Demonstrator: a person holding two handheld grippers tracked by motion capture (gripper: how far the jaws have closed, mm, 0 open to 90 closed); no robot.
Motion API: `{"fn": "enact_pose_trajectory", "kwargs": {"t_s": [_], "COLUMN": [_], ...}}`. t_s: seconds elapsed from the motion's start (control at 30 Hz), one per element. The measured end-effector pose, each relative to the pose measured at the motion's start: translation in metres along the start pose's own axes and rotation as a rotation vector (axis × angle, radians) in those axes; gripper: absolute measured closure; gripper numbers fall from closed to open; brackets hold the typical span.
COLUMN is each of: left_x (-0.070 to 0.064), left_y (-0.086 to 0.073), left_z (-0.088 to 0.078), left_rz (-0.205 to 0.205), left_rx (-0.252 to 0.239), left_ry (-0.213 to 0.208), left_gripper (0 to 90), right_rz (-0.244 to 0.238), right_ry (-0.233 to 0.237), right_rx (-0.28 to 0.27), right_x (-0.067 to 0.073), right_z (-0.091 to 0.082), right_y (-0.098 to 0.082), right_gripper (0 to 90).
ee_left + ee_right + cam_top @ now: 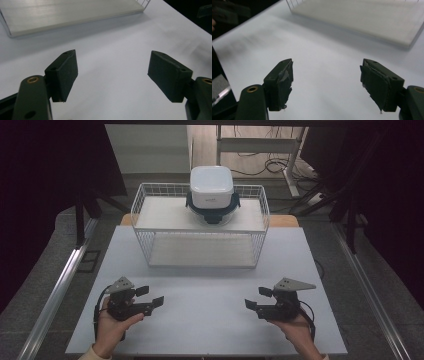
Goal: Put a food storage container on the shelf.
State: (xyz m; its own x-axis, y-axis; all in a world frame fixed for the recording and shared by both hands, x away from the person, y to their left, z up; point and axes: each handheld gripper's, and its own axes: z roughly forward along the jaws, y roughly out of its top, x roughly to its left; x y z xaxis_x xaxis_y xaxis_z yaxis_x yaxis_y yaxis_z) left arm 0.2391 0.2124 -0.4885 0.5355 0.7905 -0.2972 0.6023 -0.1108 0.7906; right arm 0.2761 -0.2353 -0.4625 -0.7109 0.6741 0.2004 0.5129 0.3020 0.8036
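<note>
Both tools, left tool (150,296) and right tool (257,298), sit low over the white tabletop (210,320), jaws spread, pinching nothing. Ahead, the lidded container (212,194) rests atop the wire basket (200,227). We judge we're at the start; next, reach forward.

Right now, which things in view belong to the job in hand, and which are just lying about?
In the job:
- left gripper, jaws open, empty
- right gripper, jaws open, empty
- white lidded container on the wire rack's top shelf
- wire rack

Lying about:
- cables on the floor behind
- desk frame behind
</note>
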Motion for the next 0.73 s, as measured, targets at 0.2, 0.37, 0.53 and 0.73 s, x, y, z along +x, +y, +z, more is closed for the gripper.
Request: {"fn": "enact_pose_trajectory", "kwargs": {"t_s": [0.2,0.37,0.53,0.73], "left_x": [-0.0009,0.0000,0.0017,0.0040], "left_y": [-0.0077,-0.0099,-0.0105,-0.0114], "left_z": [0.0063,0.0067,0.0071,0.0079], "left_rz": [0.030,0.036,0.030,0.028], "left_rx": [0.030,0.039,0.042,0.046], "left_ry": [0.017,0.028,0.028,0.038], "left_gripper": [23.9,23.9,23.7,23.3], "right_rz": [0.022,0.009,0.022,0.023], "right_ry": [-0.012,-0.021,-0.029,-0.035], "right_rx": [0.018,0.012,0.001,0.001], "right_x": [-0.0040,-0.0033,-0.0042,-0.0044], "right_z": [0.0095,0.0099,0.0079,0.0090], "right_y": [-0.0106,-0.0119,-0.0119,-0.0121], "right_gripper": [26.1,26.0,25.1,24.2]}}
